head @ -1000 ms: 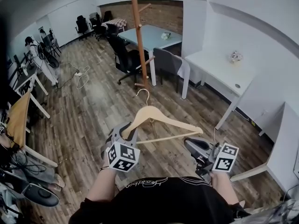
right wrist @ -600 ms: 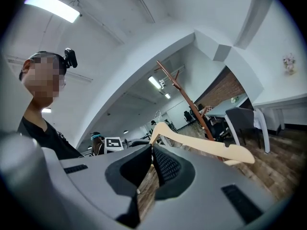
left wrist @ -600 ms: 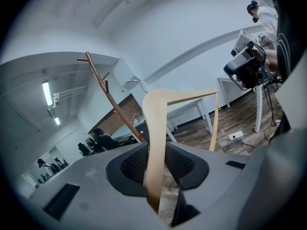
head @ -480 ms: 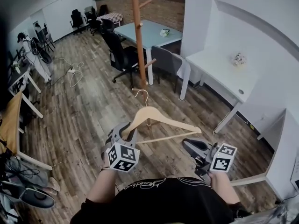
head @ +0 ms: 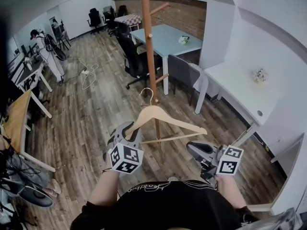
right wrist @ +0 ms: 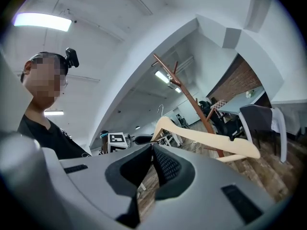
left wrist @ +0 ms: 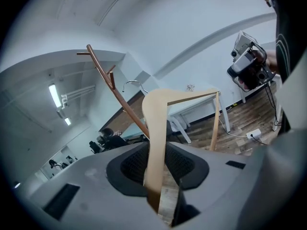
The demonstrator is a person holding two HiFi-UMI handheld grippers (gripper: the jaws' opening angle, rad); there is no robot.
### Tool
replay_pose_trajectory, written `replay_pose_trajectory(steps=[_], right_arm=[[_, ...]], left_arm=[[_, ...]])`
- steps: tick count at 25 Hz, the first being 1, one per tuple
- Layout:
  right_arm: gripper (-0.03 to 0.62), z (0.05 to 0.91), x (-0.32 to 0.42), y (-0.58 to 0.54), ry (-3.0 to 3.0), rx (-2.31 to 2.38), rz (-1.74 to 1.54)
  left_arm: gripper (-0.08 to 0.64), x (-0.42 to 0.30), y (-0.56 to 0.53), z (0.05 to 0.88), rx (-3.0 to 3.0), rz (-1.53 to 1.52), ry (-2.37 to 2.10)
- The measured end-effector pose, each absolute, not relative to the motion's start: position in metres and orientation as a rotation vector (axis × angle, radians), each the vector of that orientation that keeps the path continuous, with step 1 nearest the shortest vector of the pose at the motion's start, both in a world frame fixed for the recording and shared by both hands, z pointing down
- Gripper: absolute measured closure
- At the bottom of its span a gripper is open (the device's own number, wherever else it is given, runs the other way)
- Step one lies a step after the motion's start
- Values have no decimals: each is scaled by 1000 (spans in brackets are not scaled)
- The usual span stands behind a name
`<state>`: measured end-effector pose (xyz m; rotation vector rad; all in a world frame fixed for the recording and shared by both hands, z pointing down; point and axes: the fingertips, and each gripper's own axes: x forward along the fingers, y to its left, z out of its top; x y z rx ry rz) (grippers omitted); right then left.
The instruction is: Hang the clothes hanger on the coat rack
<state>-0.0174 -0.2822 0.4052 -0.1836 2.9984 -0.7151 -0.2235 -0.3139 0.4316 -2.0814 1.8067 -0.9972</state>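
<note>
Plainly, the clothes hanger (head: 165, 123) was up in the air in front of me, over the wooden floor (head: 91, 114), with its metal hook (head: 148, 96) pointing upward and hung on nothing. My left gripper (head: 127, 134) had it: its jaws were closed on the end of the hanger's left arm, and in the left gripper view the pale wood ran straight up from between the two dark pads (left wrist: 132, 166). The lower bar of the hanger stretched away toward my right gripper (head: 194, 150). That one carried nothing. In the right gripper view its jaws met at the tips with only floor showing behind them, and the hanger's right arm passed beyond them, near but not gripped.

Just past the hanger stood the coat rack (head: 149, 47), a brown pole with short pegs angling up from it. From the head view the hook lay close beside the pole, though it rested on none of the pegs.

Behind the rack was a light blue desk (head: 165, 37) with a black office chair (head: 136, 56) on one side and a grey chair (head: 184, 73) on the other. A white desk (head: 240, 87) ran along the wall on my right, and a brick wall (head: 187, 16) closed the far end of the room. Another person (head: 45, 51) stood well off to the left.
</note>
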Motion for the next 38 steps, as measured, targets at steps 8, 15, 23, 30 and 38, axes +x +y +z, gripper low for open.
replay_pose_trajectory(steps=[8,15,23,30,38], right_arm=[[549,385,-21,-370,2987,-71,-682],[549,373,-24,-423,2990,-10,-633],[549,366,-34,-455,3019,90,-566],[549,363,-41,-470,3023,193,-545],[549,366,-44,-482,3042,218,-533]], left_arm=[[461,-231,-391,394,-1972,-965,1849],[462,-240,-430,370,-1896,-939,1898],[461,-250,-450,334,-1808,-876,1942],[462,-250,-461,305,-1744,-831,1957],[462,-263,-485,284,-1754,-797,1946]])
